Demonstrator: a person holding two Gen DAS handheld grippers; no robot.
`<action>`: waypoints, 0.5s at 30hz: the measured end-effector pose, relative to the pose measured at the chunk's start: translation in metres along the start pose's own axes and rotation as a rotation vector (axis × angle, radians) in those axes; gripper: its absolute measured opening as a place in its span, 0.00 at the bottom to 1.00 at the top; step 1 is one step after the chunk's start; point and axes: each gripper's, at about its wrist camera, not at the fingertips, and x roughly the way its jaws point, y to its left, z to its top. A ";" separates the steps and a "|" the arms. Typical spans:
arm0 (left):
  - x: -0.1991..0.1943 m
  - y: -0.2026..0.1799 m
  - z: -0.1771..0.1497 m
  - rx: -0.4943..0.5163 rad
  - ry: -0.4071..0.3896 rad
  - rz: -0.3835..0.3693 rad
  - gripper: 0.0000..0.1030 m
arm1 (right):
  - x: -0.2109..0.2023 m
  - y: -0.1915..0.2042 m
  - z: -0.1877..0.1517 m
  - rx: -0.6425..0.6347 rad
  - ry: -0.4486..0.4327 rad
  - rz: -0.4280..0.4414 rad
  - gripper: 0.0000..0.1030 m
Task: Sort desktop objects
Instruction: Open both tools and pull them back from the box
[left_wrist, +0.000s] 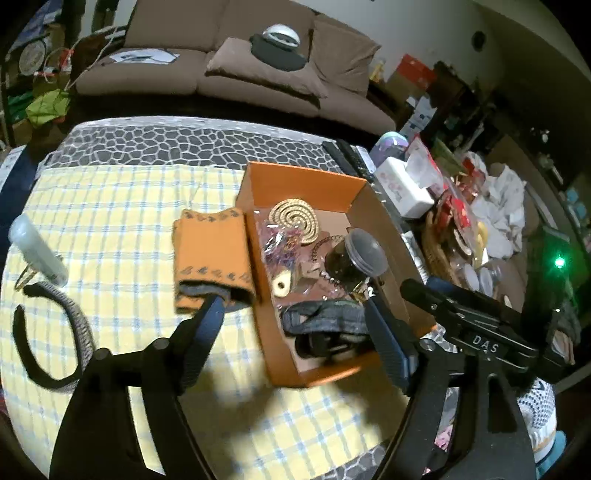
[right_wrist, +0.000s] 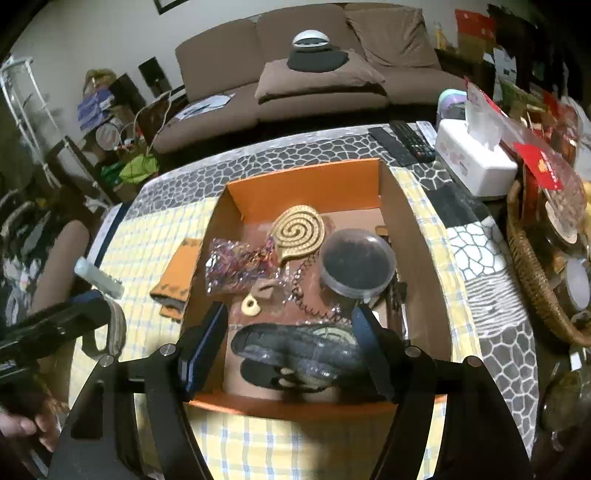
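Observation:
An orange cardboard box (right_wrist: 306, 184) stands on the yellow checked cloth. It holds a spiral mat (right_wrist: 297, 230), a round lidded jar (right_wrist: 356, 262), a bag of coloured bands (right_wrist: 236, 264) and a dark sock bundle (right_wrist: 295, 352). My right gripper (right_wrist: 290, 325) is open and empty, above the box's near end and over the sock bundle. My left gripper (left_wrist: 291, 310) is open and empty, straddling the box's left wall (left_wrist: 258, 273). A folded orange cloth (left_wrist: 212, 254) lies left of the box, by the left fingertip (left_wrist: 214, 306). A black headband (left_wrist: 55, 339) and a white tube (left_wrist: 35, 249) lie at far left.
A white tissue box (right_wrist: 474, 162) and remote controls (right_wrist: 406, 142) sit beyond the box at the right. A wicker basket (right_wrist: 535, 273) full of items stands at the far right. A brown sofa (right_wrist: 314, 74) is behind the table.

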 end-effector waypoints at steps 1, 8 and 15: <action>-0.005 0.002 -0.003 0.001 -0.005 0.004 0.80 | -0.001 0.004 -0.002 -0.008 -0.001 -0.002 0.70; -0.031 0.018 -0.023 -0.021 -0.013 0.022 0.87 | -0.014 0.031 -0.017 -0.045 -0.026 0.011 0.78; -0.056 0.032 -0.037 -0.023 -0.036 0.040 1.00 | -0.026 0.051 -0.027 -0.064 -0.051 0.000 0.81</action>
